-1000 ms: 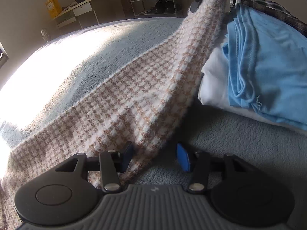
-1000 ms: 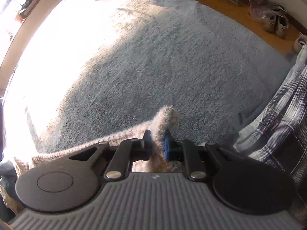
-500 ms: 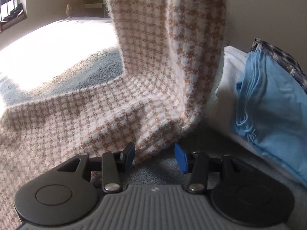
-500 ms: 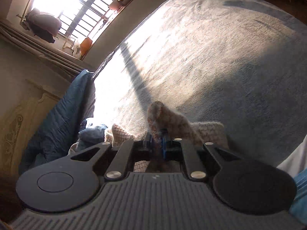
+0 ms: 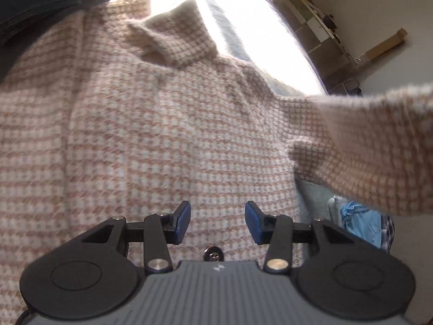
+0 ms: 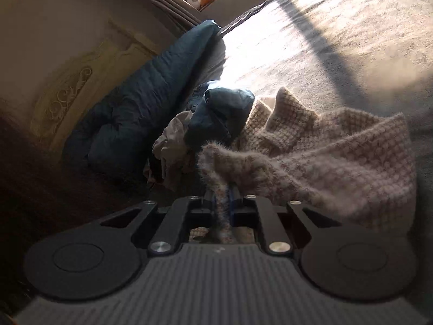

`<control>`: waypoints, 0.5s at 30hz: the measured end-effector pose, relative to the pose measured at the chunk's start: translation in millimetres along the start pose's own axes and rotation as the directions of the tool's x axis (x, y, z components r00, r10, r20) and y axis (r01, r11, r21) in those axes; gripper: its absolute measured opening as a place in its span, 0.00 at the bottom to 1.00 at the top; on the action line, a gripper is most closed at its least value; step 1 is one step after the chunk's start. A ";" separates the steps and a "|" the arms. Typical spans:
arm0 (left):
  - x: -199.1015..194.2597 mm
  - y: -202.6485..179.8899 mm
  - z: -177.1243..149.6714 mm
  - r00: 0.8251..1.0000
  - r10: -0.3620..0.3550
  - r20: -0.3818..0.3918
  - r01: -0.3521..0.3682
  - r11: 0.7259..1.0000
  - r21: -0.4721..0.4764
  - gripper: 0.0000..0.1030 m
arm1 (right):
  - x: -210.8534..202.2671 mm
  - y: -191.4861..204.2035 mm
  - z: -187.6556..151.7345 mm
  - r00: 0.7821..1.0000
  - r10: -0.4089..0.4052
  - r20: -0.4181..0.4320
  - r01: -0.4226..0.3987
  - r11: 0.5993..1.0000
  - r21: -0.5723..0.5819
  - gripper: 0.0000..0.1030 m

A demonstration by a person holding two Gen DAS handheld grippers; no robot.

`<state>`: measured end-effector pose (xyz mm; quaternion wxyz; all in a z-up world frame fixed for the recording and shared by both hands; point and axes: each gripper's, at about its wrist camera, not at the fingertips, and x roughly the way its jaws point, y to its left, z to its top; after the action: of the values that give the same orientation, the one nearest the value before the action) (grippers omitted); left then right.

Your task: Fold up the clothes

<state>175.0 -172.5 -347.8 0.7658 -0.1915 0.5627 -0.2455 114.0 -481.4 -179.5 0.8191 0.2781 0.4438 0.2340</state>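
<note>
A fuzzy beige-and-white houndstooth sweater (image 5: 162, 135) lies spread over the bed, its roll collar (image 5: 176, 40) at the far end. One sleeve (image 5: 365, 140) is lifted across the right of the left wrist view. My left gripper (image 5: 217, 222) hovers above the sweater's body, its blue pads apart and nothing pinched between them. In the right wrist view my right gripper (image 6: 222, 208) is shut on the fluffy sleeve end, and the sweater (image 6: 338, 157) trails off to the right from the jaws.
A dark blue quilt (image 6: 151, 94) and crumpled pale cloth (image 6: 170, 140) are heaped against the carved headboard (image 6: 67, 94). The grey bed cover (image 6: 324, 40) is sunlit. Folded blue clothes (image 5: 360, 224) sit at the right. Shelves (image 5: 324, 35) stand along the wall.
Both grippers have swung and rolled. The left now looks down on the sweater's body and collar instead of the clothes stack. The right has carried the sleeve toward the headboard side.
</note>
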 end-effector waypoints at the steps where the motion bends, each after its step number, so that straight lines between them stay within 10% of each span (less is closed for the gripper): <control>1: -11.0 14.1 -0.6 1.000 0.015 0.003 -0.015 0.999 -0.028 0.43 | 14.6 14.1 -15.5 0.998 -0.012 -0.054 0.010 0.999 -0.046 0.08; 6: -35.0 50.3 -8.4 0.998 0.047 -0.032 -0.048 0.998 -0.049 0.43 | 94.3 64.7 -123.9 0.934 -0.228 -0.277 0.114 0.920 -0.374 0.08; 11: -21.8 29.4 -23.5 0.990 0.015 -0.139 -0.003 0.997 0.081 0.44 | 163.1 81.5 -244.2 0.783 -0.587 -0.207 0.261 0.612 -0.747 0.16; 13: -13.7 12.8 -29.6 0.984 0.000 -0.176 0.029 0.987 0.159 0.45 | 157.9 95.3 -265.5 0.784 -0.605 -0.141 0.294 0.562 -0.773 0.26; 15: -7.2 -3.0 -39.4 0.975 -0.013 -0.223 0.066 0.971 0.230 0.48 | 135.8 103.5 -266.7 0.825 -0.547 -0.141 0.325 0.664 -0.673 0.34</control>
<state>135.1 -171.3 -352.2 0.7113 -0.0818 0.6066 -0.3455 -61.3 -253.5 -312.3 0.8084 -0.1682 0.5261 0.2036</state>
